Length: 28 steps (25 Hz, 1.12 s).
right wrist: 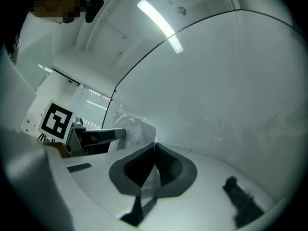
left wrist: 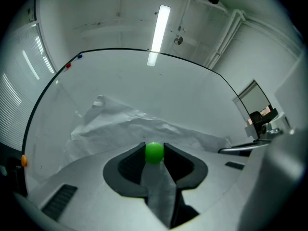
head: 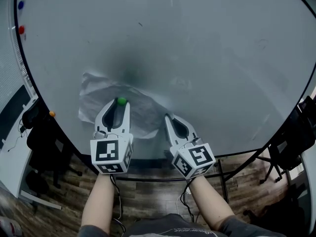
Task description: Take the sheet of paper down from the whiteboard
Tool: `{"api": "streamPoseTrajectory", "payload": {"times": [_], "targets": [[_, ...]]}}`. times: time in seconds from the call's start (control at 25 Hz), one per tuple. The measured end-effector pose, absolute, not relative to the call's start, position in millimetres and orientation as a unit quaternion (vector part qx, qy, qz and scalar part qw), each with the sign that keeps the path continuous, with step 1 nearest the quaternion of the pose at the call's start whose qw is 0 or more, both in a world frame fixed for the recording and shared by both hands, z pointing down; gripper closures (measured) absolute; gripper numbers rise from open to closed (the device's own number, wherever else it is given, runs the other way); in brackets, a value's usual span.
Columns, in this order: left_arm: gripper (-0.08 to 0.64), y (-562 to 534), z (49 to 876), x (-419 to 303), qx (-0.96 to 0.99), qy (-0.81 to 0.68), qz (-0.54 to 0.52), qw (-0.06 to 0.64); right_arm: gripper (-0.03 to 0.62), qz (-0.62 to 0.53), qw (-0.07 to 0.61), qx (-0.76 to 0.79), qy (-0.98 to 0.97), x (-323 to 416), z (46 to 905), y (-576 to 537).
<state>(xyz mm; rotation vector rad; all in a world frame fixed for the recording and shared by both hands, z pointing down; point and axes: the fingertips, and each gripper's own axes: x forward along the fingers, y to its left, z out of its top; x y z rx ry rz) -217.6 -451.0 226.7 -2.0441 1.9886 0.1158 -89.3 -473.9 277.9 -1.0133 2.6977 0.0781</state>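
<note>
Along the upper left edge of the head view I see a blue magnet point(head: 20, 5) and a red magnet point(head: 21, 29) parked on the whiteboard point(head: 207, 58). Neither is anywhere near the work.

The sheet of paper point(head: 96, 95) hangs crumpled against the board at lower left of centre. As far as I can see, one green magnet point(left wrist: 154, 152) is all that pins it, sitting near its middle. My left gripper point(head: 119, 104) has its two jaws on either side of that green ball. In the left gripper view the pads point(left wrist: 136, 154) appear to touch it on both flanks, so I read this as a grip on the magnet rather than open jaws waiting around it.

Further right, my right gripper point(right wrist: 155, 146) has its jaws brought fully together. A sliver of the paper's right edge is pinched between them, and the board beyond them is bare.

I judge the step in hand to be freeing the fastener. One tool secures the sheet so it won't drop, and the other is set to lift the magnet.

The next move calls for pulling the left gripper straight back off the board, firmly enough to break the magnetic hold. The right one must keep its pinch and not tug sideways, since the thin, creased paper could tear or slip.
</note>
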Motion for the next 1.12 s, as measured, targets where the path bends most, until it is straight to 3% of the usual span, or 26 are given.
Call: {"api": "streamPoseTrajectory", "payload": {"times": [0.6, 1.12], "targets": [[0.436, -384.2, 248.5, -189.0, -0.693, 0.708, 0.030, 0.130, 0.572, 0.007, 0.103, -0.340, 0.935, -46.4, 303.3, -457.5], [0.436, -353.4, 318.8, -154.2, -0.689, 0.722, 0.009, 0.065, 0.571, -0.025, 0.046, -0.334, 0.941, -9.5, 374.1, -426.2]]}}
